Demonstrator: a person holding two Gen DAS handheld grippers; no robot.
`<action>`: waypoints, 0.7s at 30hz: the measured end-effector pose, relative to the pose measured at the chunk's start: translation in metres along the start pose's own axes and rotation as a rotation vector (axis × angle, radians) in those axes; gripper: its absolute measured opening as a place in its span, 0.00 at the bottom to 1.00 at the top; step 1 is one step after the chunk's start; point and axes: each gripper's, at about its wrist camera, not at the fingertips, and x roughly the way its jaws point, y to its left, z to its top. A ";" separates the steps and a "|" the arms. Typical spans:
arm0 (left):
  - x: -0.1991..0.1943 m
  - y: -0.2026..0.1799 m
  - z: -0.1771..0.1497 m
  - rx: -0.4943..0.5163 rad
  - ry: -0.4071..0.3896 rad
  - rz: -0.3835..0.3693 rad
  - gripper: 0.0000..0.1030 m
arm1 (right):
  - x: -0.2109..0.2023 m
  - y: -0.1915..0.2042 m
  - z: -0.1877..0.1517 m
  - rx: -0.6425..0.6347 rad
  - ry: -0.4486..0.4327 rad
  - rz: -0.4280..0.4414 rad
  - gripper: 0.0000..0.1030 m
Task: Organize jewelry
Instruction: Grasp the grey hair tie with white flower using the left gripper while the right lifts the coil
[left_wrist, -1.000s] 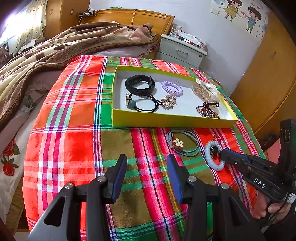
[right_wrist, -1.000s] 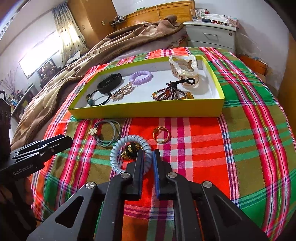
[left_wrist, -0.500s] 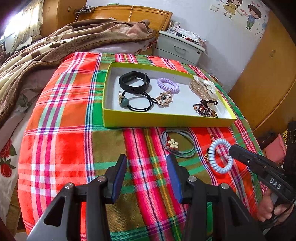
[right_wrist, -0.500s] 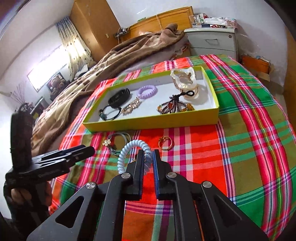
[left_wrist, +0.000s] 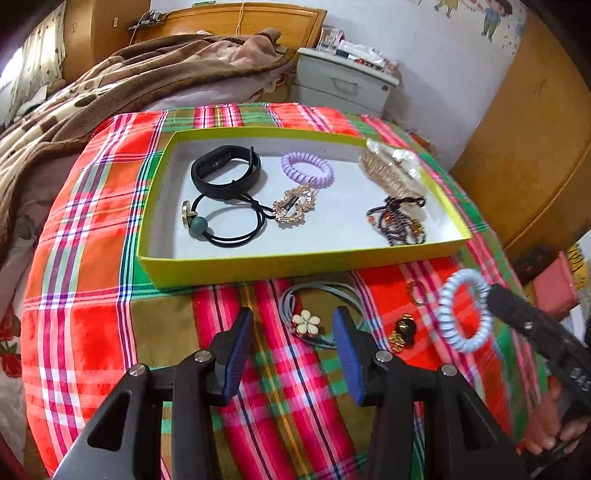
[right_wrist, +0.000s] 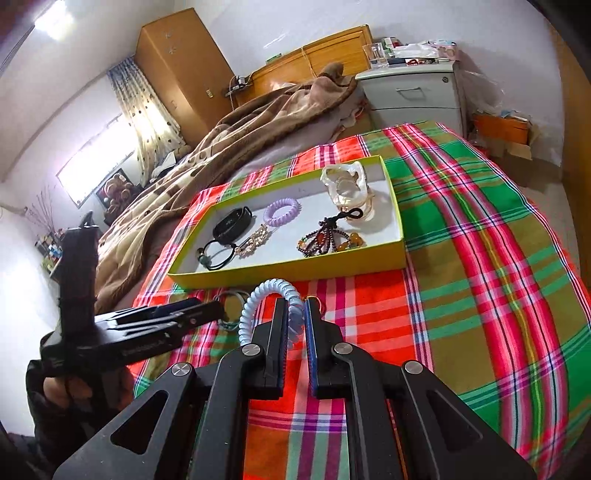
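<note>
Right wrist view: right gripper (right_wrist: 294, 314) pinching the pale blue coil hair tie (right_wrist: 266, 295) by one side, loop standing up clear of the plaid cloth (right_wrist: 480, 295), likely for carrying ahead into the yellow tray (right_wrist: 288, 271). Left gripper (left_wrist: 291, 332) hovering wide and empty, flower hair tie (left_wrist: 306, 323) lying between its fingertips, presumably lining up for grabbing.

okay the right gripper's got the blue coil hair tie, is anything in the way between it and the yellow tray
Only the tray's near wall, which the light blue spiral hair tie in the right gripper must clear. Open floor lies between the black hair tie and the beaded bracelets.
</note>
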 end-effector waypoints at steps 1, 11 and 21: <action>0.003 -0.001 0.000 0.006 0.009 0.013 0.45 | -0.001 -0.002 0.000 0.003 -0.002 0.000 0.09; 0.005 0.000 -0.001 -0.007 -0.001 0.046 0.44 | 0.000 -0.012 0.004 0.024 -0.009 0.012 0.09; 0.003 0.003 -0.004 -0.002 -0.011 0.111 0.17 | 0.002 -0.013 0.005 0.026 -0.011 0.013 0.09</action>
